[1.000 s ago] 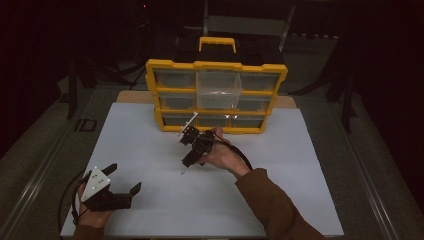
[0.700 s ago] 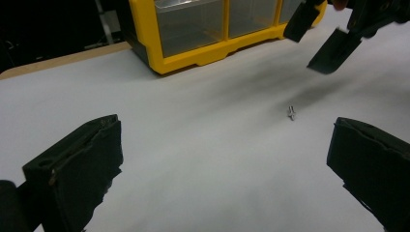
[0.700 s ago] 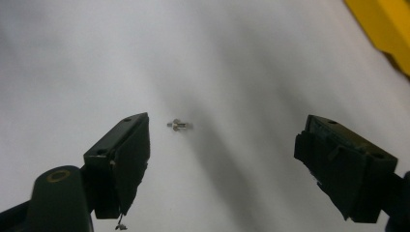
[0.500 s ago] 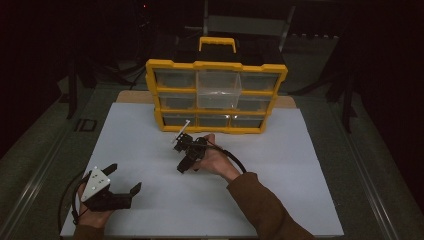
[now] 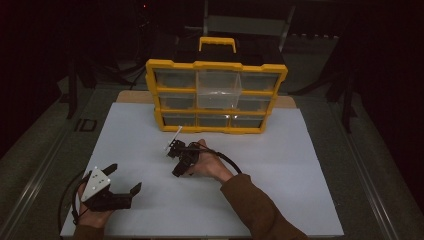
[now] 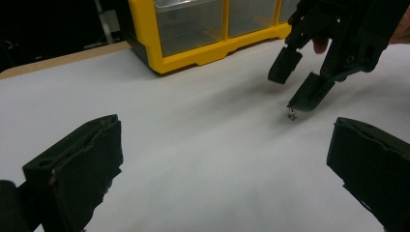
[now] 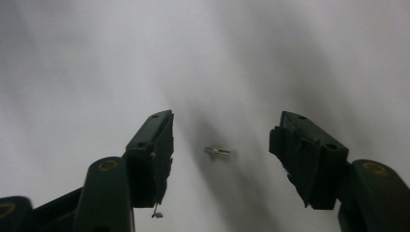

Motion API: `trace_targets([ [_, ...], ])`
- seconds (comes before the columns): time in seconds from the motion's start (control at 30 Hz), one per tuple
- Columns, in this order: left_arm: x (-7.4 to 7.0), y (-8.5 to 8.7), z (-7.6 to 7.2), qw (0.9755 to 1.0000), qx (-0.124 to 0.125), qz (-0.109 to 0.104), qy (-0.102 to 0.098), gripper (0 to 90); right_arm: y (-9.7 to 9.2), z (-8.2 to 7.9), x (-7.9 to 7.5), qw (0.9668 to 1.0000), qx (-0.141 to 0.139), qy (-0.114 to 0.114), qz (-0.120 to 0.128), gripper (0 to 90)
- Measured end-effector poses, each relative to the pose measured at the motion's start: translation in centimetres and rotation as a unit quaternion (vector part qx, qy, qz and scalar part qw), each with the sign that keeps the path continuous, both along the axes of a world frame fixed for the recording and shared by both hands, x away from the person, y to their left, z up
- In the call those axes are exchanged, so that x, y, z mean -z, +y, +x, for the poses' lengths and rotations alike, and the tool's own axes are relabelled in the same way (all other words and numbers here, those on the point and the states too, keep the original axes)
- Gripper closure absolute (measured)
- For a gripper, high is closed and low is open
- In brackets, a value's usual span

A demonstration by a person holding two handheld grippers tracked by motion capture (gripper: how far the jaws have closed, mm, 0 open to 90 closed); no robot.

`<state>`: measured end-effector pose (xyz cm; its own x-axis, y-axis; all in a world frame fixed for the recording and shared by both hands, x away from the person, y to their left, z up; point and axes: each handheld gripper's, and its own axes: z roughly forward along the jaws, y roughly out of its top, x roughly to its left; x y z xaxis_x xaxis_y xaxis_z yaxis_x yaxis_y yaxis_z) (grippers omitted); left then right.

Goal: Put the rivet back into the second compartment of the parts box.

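A: See the tiny metal part (image 7: 217,152)? It lies flat on the white desk (image 5: 300,165), near the middle, in front of the yellow drawer box (image 5: 216,95).

B: Yes. The right gripper (image 7: 221,145) hangs over it with its jaws wide apart, one on each side. They do not touch it.

A: What could go wrong?

B: I think the part is so small and flat that the jaws may close above it and grab nothing. Or one jaw may bump it first and flick it away across the smooth desk. Then it would be hard to find.

A: And the left gripper (image 5: 111,189)?

B: It sits at the near left of the desk, well apart from the part. Its jaws are wide too, and they hold nothing.

A: Which view helps most?

B: The right gripper view shows the part sitting between the jaws. The left gripper view shows it from the side, just below one jaw tip. The high view shows where the box, the desk and both hands are, but there the part is too small to tell.
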<state>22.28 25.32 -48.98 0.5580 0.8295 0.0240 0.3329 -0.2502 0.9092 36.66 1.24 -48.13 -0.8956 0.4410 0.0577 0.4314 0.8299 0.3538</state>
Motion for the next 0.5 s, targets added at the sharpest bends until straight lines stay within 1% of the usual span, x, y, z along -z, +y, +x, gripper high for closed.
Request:
trace_targets([
  [0.17,0.0,0.0,0.0,1.0000,0.000,0.000,0.000,0.0,0.4,-0.1,0.7,0.9996,-0.022,0.018,0.002,44.2],
  [0.23,0.0,0.0,0.0,1.0000,0.000,0.000,0.000,0.0,0.5,-0.1,1.0,0.9994,-0.024,0.023,0.005,47.0],
  [0.27,0.0,0.0,0.0,1.0000,0.000,0.000,0.000,0.0,0.6,0.0,1.1,0.9994,-0.026,0.023,0.005,49.0],
  [0.3,0.0,0.0,0.0,1.0000,0.000,0.000,0.000,0.0,0.6,0.0,1.1,0.9994,-0.026,0.023,0.005,49.0],
  [0.37,0.0,0.0,0.0,1.0000,0.000,0.000,0.000,0.0,0.6,0.0,1.4,0.9991,-0.031,0.028,0.003,55.3],
  [0.5,0.0,0.0,0.0,1.0000,0.000,0.000,0.000,0.0,0.6,0.0,1.6,0.9987,-0.036,0.034,-0.007,61.7],
])
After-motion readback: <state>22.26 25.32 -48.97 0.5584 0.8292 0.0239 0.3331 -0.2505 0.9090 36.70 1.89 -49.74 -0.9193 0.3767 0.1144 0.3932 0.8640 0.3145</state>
